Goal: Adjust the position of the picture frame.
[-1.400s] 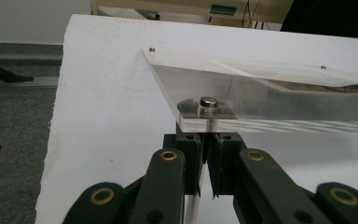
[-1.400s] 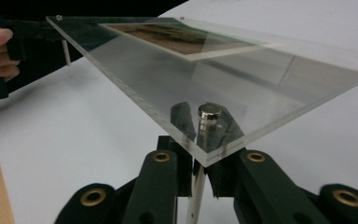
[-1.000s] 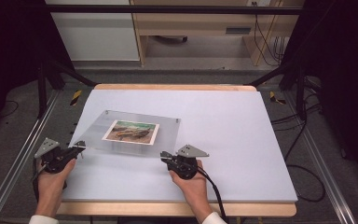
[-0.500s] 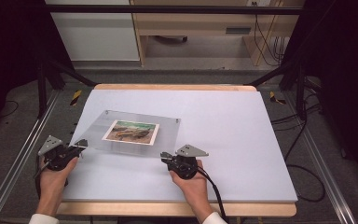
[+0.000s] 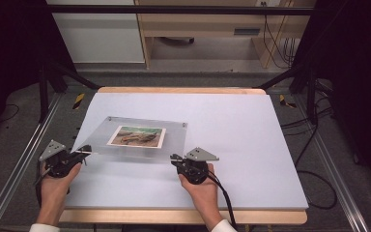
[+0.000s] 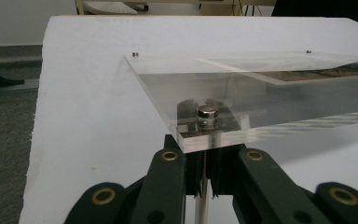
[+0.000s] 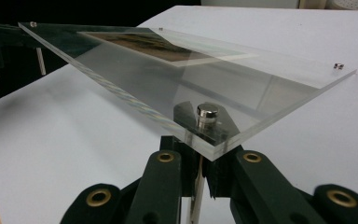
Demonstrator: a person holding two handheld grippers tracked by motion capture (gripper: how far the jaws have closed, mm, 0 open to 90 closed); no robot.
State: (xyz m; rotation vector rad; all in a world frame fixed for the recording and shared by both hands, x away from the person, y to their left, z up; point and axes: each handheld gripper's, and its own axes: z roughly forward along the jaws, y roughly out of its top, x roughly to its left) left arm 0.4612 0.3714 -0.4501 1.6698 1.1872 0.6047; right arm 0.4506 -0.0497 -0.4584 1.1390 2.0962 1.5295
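Acrylic frame: clear, flat, rectangular acrylic picture frame (image 5: pixel 137 137) made of two stacked sheets with a brownish landscape print (image 5: pixel 137 136) sandwiched between them; it sits left of centre on the white table top (image 5: pixel 241 140), near edge raised, far edge low towards the table.
Fasteners: small round silver magnet studs (image 6: pixel 207 112) at the corners pin the two sheets together; the far pair (image 5: pixel 185 124) lie at about 12 o'clock from the grippers.
Left gripper: black two-jaw left gripper (image 5: pixel 82 151) is at the frame's near left corner, jaws drawn together with a thin pale stick (image 6: pixel 202 205) clamped between them, its end under the corner.
Right gripper: black two-jaw right gripper (image 5: pixel 174 158) is at the near right corner, jaws likewise closed on a thin pale stick (image 7: pixel 195 200) under that corner's stud (image 7: pixel 207 112).
Weight: probably moderate; thick acrylic is heavier than it looks.
Stiffness: rigid, so it should tilt as one plate without sagging.
Surface: glossy and slippery; polished edges offer little friction and scratch easily.
Fragility: corners could chip if dropped; the sheets may slide apart if a stud pops off.
Where to hold: near corners at 7 and 5 o'clock, close beside the studs, lifting evenly on both sides.
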